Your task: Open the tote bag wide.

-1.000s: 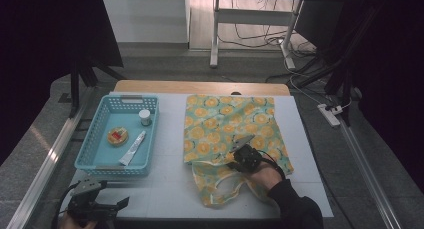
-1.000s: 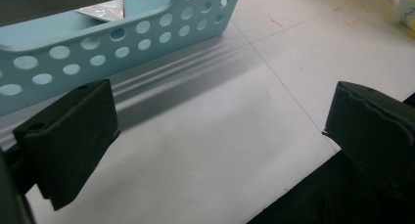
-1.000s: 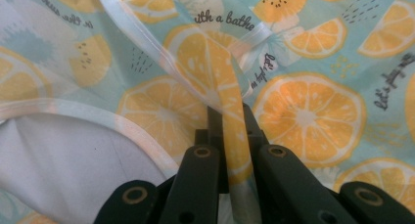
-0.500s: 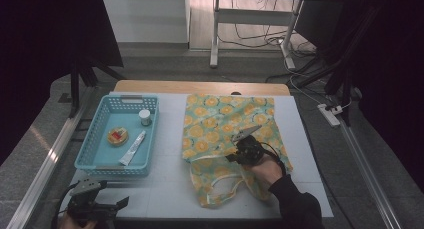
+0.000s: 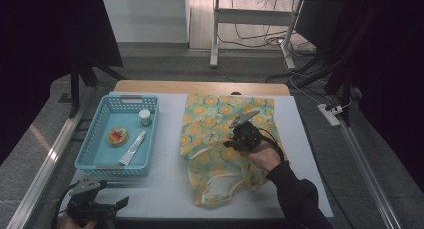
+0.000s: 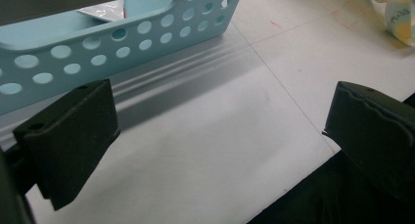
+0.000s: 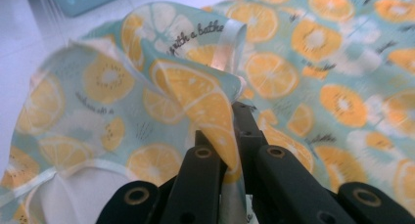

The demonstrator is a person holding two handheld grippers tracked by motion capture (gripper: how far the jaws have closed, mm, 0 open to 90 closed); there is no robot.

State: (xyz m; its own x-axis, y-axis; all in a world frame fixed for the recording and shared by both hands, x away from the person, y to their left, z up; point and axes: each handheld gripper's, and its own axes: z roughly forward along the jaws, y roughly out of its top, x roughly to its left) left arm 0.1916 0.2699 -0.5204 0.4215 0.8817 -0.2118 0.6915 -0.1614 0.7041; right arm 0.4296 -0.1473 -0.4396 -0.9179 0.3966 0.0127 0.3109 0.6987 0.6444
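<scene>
A white table (image 5: 165,184) with a wooden far edge stands on a grey floor, cables trailing behind it. On its right half lies an orange-print cloth (image 5: 220,124), an apron or bag by the look of its white straps, spread flat at the far end and rumpled toward the near edge. The right gripper (image 5: 239,137) sits over the middle of the cloth, and in the right gripper view its jaws are clamped shut on a pinched fold of the fabric (image 7: 205,94), which rises as a peak above them with a white ribbon loop beside it. The left gripper (image 5: 107,207) rests low at the near left corner, just in front of the blue basket (image 5: 87,149); its jaws stand wide apart with nothing but bare table between them.

The step in hand looks like lifting and folding the cloth. To do it well, I would keep the pinch firm and carry the fold in one smooth arc so the fabric drapes evenly, and bring the idle left gripper over to pin or take the opposite edge, minding the loose straps so they do not bunch under the fold
</scene>
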